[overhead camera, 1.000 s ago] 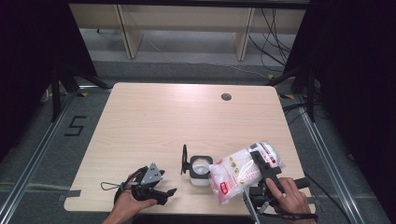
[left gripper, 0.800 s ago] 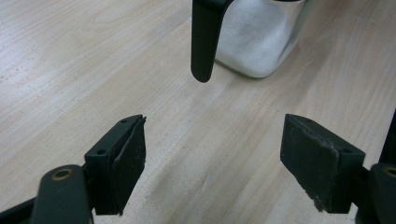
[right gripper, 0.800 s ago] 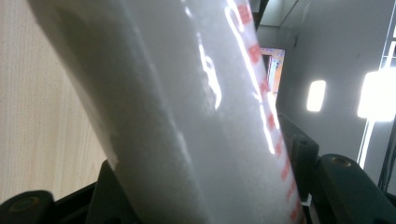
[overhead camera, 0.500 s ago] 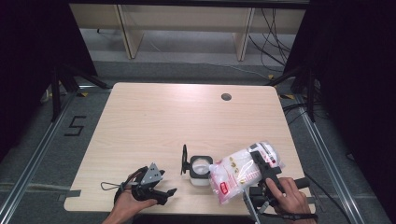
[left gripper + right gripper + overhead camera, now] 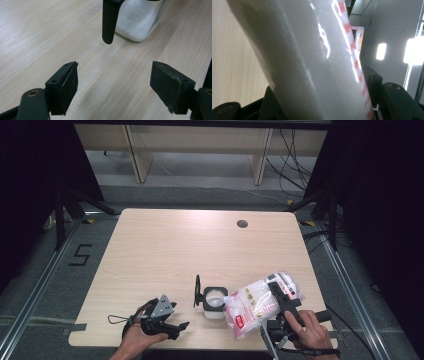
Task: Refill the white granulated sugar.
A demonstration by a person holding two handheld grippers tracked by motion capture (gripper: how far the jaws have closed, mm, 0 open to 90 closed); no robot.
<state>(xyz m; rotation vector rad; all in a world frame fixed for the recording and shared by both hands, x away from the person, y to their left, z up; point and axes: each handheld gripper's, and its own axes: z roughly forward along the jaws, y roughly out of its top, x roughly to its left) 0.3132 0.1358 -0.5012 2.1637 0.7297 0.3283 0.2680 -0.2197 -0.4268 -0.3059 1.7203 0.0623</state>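
A big soft white plastic bag with red print (image 5: 312,62) leans between the two black jaws of the right gripper (image 5: 322,100), which press on both its sides, with the pale wooden table (image 5: 229,57) behind it.

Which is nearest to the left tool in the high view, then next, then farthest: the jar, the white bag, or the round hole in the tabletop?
1. Jar, just right of the left tool.
2. White bag, beyond the jar, in the right tool.
3. Round hole, at the table's far side.
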